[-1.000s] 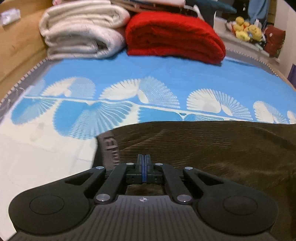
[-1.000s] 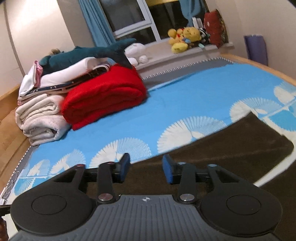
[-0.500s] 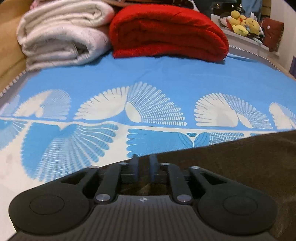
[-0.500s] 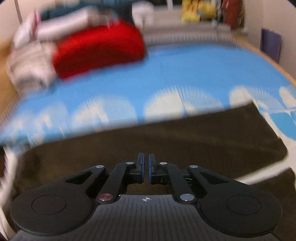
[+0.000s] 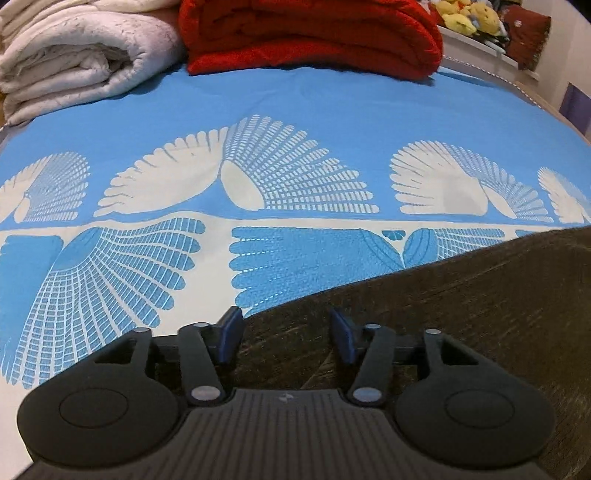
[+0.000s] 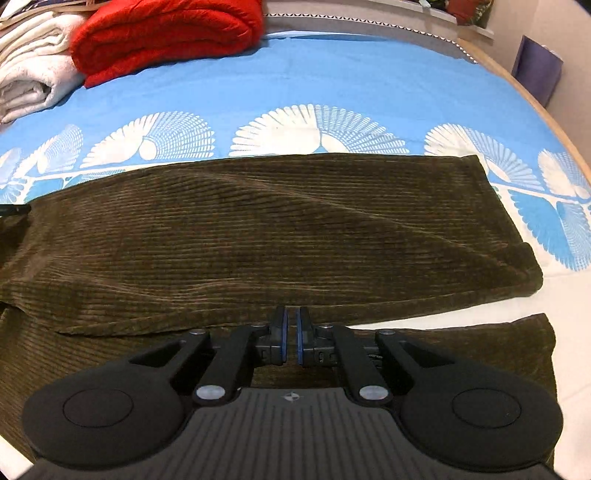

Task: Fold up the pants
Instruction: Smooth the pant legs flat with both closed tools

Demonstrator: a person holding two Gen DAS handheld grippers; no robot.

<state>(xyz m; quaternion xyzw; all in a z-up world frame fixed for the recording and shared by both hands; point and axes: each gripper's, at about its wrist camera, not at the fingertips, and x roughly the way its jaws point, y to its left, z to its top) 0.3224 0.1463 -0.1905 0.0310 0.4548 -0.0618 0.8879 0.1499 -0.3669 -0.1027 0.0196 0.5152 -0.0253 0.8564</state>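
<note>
Dark brown corduroy pants [image 6: 258, 229] lie flat on the blue and white bedspread [image 6: 332, 81], one leg laid across the view with its hem at the right and the other leg nearer me. My right gripper [image 6: 290, 339] is shut just above the near edge of the upper leg; whether fabric is pinched is hidden. My left gripper [image 5: 286, 336] is open, its fingers over the top edge of the pants [image 5: 461, 302], holding nothing.
A folded red blanket [image 5: 314, 33] and a folded white quilt [image 5: 74, 55] are stacked at the back of the bed. Stuffed toys [image 5: 465, 18] sit on a ledge at the far right. The bed's wooden rim [image 6: 554, 110] runs along the right.
My left gripper opened and let go of the pants' waistband, moving forward and left. My right gripper closed and dropped down to the edge of the pant leg.
</note>
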